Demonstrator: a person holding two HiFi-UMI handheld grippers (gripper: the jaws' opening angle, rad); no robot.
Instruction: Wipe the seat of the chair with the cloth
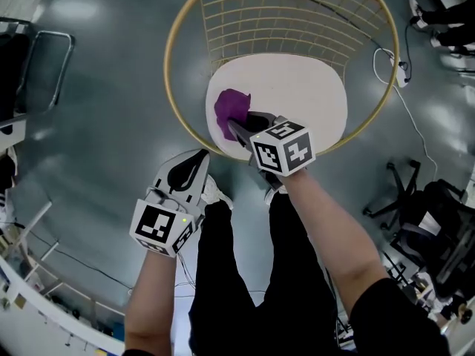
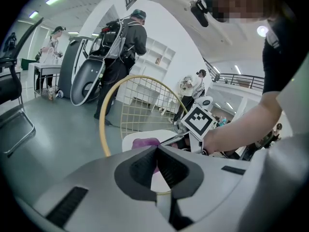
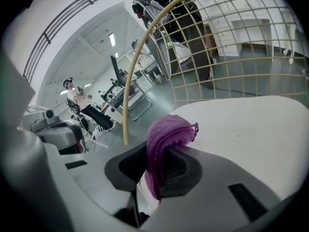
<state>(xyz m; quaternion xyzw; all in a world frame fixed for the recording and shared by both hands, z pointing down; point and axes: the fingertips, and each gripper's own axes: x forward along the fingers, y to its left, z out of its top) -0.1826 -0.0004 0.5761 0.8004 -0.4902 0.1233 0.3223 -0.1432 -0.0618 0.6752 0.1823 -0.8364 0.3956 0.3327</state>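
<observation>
Clamping a fold of the purple cloth (image 3: 166, 129), the right gripper (image 1: 239, 128) has its jaws closed on the fabric, which bulges up out of the gap between them and hangs a little way below. In the head view the cloth lies on the white seat (image 1: 304, 95) of the wire-frame chair (image 1: 297, 10), towards the seat's 9 o'clock side and close to its edge. The rest of the seat, from 12 round to 5 o'clock, shows bare. The right gripper reaches in from the seat's 6 o'clock edge, with its marker cube (image 1: 283, 147) just over that edge.

The left gripper (image 1: 199, 160) has its jaws pressed together with nothing between them. It sits at about 7 o'clock from the seat, outside the chair's gold hoop (image 1: 174, 87) and near it, above the grey floor (image 1: 96, 124); whether it touches the hoop cannot be told. Its own view looks across at the seat, the cloth and the right gripper's cube.

The person's legs in black trousers (image 1: 223, 288) stand at 6 o'clock below the chair. A black office chair (image 1: 438, 228) stands well apart at 4 o'clock, and a white cable (image 1: 415, 124) trails over the floor at 3 o'clock.
</observation>
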